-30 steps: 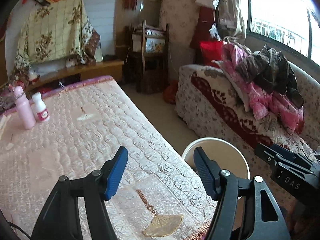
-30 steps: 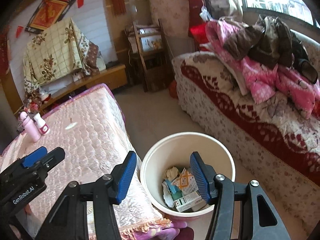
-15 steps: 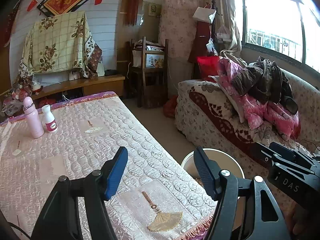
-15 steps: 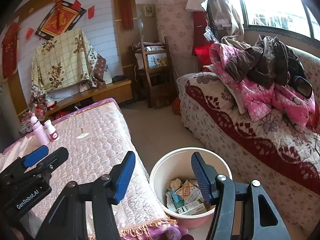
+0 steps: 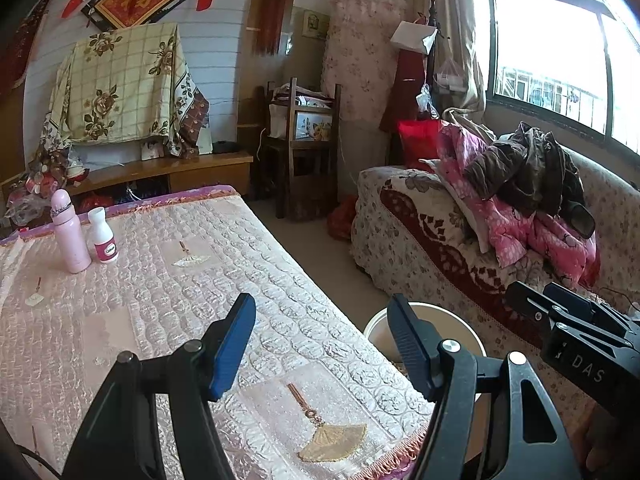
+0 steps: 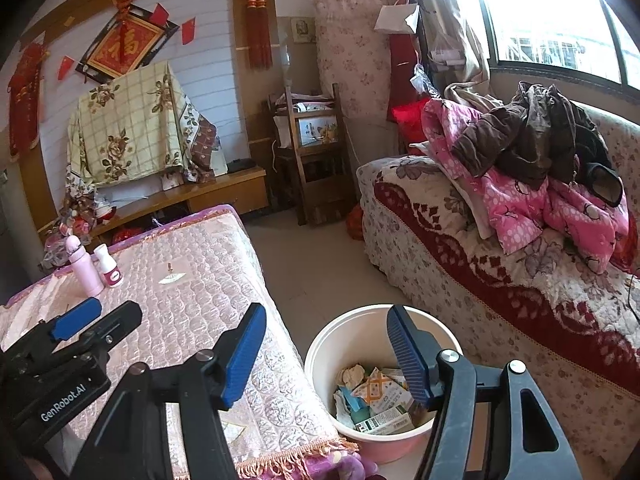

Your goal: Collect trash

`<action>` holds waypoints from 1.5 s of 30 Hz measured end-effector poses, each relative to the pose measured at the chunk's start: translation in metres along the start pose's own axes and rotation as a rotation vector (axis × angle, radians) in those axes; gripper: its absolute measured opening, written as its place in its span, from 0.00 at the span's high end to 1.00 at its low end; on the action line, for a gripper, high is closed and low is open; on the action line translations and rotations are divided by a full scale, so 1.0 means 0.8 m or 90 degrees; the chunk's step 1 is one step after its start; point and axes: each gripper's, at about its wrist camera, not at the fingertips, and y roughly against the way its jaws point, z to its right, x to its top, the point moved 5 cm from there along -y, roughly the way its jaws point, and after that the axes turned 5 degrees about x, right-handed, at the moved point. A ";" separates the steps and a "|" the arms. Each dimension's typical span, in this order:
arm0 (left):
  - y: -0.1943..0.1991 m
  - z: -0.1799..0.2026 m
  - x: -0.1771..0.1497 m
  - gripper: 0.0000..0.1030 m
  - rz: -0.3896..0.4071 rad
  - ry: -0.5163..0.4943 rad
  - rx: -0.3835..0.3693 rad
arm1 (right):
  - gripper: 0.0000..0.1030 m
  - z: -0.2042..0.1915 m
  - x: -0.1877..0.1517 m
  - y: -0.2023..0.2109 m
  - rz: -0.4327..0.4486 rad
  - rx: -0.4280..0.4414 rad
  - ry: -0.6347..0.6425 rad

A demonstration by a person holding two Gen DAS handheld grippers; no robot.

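You face a white panelled wall (image 6: pixel 208 40) hung with a red knot ornament (image 6: pixel 256 8) and a framed red plaque (image 6: pixel 122 46). Bright daylight floods the window (image 6: pixel 560 20) at your right, above a floral-covered sofa (image 6: pixel 460 248). A wooden chair (image 6: pixel 316 156) stands on the pale tiled floor (image 6: pixel 316 264).

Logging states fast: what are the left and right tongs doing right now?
Left tongs: open, holding nothing.
Right tongs: open, holding nothing.
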 end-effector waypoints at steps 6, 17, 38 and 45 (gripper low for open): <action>0.001 0.002 0.002 0.33 0.005 -0.004 -0.001 | 0.35 0.001 0.003 0.000 0.003 -0.004 0.001; 0.000 0.004 0.002 0.33 0.004 -0.008 -0.001 | 0.34 0.000 0.007 0.002 0.008 -0.004 0.001; -0.002 0.005 -0.003 0.33 0.002 -0.013 -0.005 | 0.34 -0.001 0.003 -0.002 0.001 -0.004 0.004; -0.003 0.004 -0.004 0.33 0.001 -0.016 -0.005 | 0.34 -0.001 0.000 -0.004 -0.002 -0.004 0.002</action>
